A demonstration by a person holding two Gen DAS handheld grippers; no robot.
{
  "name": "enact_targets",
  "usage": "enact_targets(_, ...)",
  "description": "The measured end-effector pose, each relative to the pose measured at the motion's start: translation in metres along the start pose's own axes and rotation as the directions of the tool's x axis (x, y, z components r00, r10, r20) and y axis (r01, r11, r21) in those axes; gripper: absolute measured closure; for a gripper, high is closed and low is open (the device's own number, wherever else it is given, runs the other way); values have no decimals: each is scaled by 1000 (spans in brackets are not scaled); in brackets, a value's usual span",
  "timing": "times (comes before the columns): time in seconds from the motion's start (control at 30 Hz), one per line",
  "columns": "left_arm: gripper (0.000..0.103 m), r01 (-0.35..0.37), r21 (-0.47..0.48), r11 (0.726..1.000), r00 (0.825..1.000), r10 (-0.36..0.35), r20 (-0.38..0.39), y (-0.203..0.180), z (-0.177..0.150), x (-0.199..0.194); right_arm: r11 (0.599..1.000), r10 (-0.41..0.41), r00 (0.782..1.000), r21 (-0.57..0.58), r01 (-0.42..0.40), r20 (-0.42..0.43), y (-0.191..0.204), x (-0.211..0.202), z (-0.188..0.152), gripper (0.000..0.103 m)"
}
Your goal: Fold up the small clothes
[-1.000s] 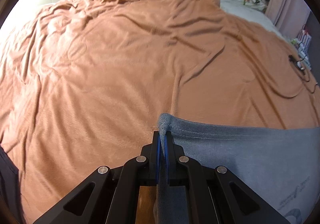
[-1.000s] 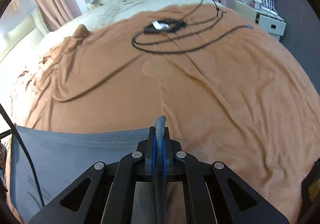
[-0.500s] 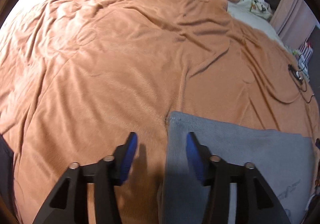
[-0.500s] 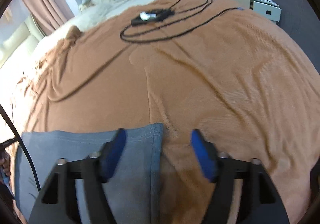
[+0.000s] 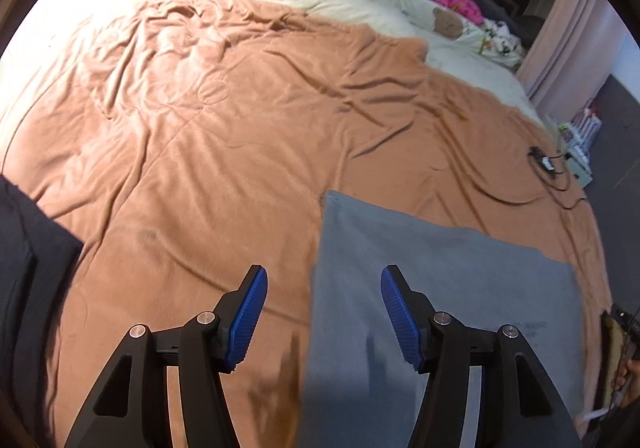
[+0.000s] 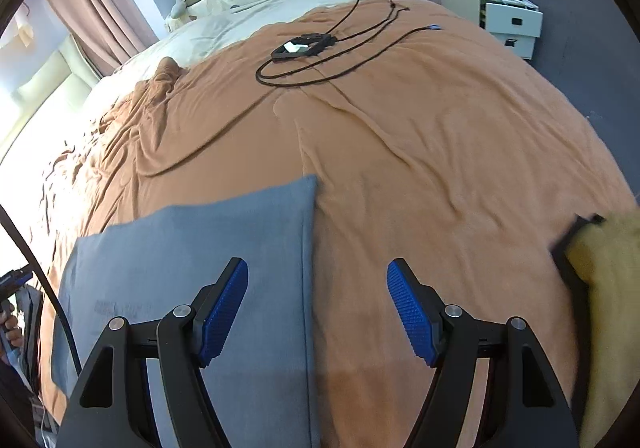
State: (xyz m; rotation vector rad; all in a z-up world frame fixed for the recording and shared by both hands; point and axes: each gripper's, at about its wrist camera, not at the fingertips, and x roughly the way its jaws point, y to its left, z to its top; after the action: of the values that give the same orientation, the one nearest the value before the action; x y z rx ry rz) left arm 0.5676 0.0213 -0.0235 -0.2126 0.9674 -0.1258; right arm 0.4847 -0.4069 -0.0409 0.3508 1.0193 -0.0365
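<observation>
Grey garment (image 5: 440, 288) lies flat and folded on the brown blanket (image 5: 240, 151), near the bed's closest edge. Left gripper (image 5: 323, 318) hangs above its left border, jaws opening and spread, with nothing pinched. Right gripper (image 6: 318, 312) hangs above its right border, its 2 blue pads (image 6: 222, 312) wide apart — empty too. Faint print marks the grey cloth, too blurred to read. Black cable (image 6: 320, 63) loops near the blanket's far edge.
</observation>
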Motion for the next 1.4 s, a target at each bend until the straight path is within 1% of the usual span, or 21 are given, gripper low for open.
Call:
enact_targets(0.1, 42, 19, -11, 1000, 999, -18, 30, -1, -15, -27, 1000, -11, 999, -8, 11, 36, 2, -32, -11, 32)
enact_targets(0.23, 42, 16, -7, 1000, 998, -15, 58, -1, -34, -58, 999, 28, 997, -20, -27, 67, 7, -72, -34, 32)
enact_targets(0.3, 38, 27, -5, 1000, 997, -27, 75, -1, -46, -73, 999, 43, 994, -34, -40, 97, 8, -93, -46, 32)
enact_targets(0.37, 28, 35, -13, 999, 995, -33, 91, 0, -58, -84, 998, 40, 991, -46, -34, 127, 8, -111, -58, 32)
enact_targets(0.43, 22, 40, -24, 999, 994, -37, 107, 1, -71, -96, 997, 47, 986, -60, -38, 159, 10, -127, -69, 32)
enact_targets(0.5, 21, 44, -34, 998, 993, -40, 114, 2, -81, -105, 996, 54, 980, -78, -40, 189, 11, -143, -87, 32)
enact_targets(0.57, 20, 51, -55, 997, 991, -44, 124, 4, -91, -115, 995, 60, 979, -93, -43, 197, 12, -152, -105, 32)
enact_targets(0.6, 20, 56, -68, 996, 990, -47, 131, 6, -96, -119, 994, 67, 978, -93, -50, 197, 11, -155, -112, 32)
enact_targets(0.67, 14, 69, -90, 994, 987, -55, 148, 9, -108, -129, 994, 91, 977, -81, -76, 191, 8, -162, -127, 32)
enact_targets(0.73, 10, 74, -99, 992, 987, -58, 153, 10, -119, -136, 992, 115, 979, -62, -106, 167, 2, -166, -135, 32)
enact_targets(0.77, 9, 76, -108, 991, 987, -59, 151, 11, -125, -138, 992, 126, 981, -43, -121, 150, -2, -167, -138, 30)
enact_targets(0.8, 8, 78, -121, 990, 987, -59, 152, 12, -129, -141, 993, 122, 983, -24, -119, 137, -7, -169, -140, 28)
enact_targets(0.83, 5, 77, -136, 988, 987, -56, 154, 14, -136, -145, 993, 117, 983, -10, -117, 142, -11, -172, -146, 22)
enact_targets(0.93, 1, 82, -149, 985, 985, -57, 165, 18, -152, -153, 989, 138, 977, 30, -145, 163, -22, -180, -153, 19)
enact_targets(1.07, 1, 90, -165, 982, 984, -62, 166, 20, -170, -159, 987, 129, 976, 71, -144, 175, -30, -184, -171, 14)
enact_targets(1.13, 1, 72, -172, 982, 987, -45, 157, 21, -178, -160, 982, 150, 975, 89, -166, 163, -29, -182, -177, 14)
enact_targets(1.17, 1, 77, -182, 980, 987, -49, 151, 22, -182, -160, 975, 179, 972, 104, -196, 154, -30, -182, -181, 14)
enact_targets(1.23, 1, 139, -212, 967, 984, -110, 142, 26, -190, -160, 965, 213, 966, 124, -232, 148, -34, -182, -187, 14)
enact_targets(1.27, 1, 156, -221, 963, 982, -127, 139, 28, -193, -159, 961, 227, 963, 125, -245, 147, -34, -182, -190, 14)
enact_targets(1.37, 1, 143, -210, 967, 984, -118, 130, 26, -201, -157, 954, 248, 958, 136, -268, 143, -40, -178, -197, 14)
enact_targets(1.4, 1, 152, -209, 966, 984, -127, 126, 25, -204, -155, 949, 260, 955, 147, -281, 142, -43, -176, -201, 14)
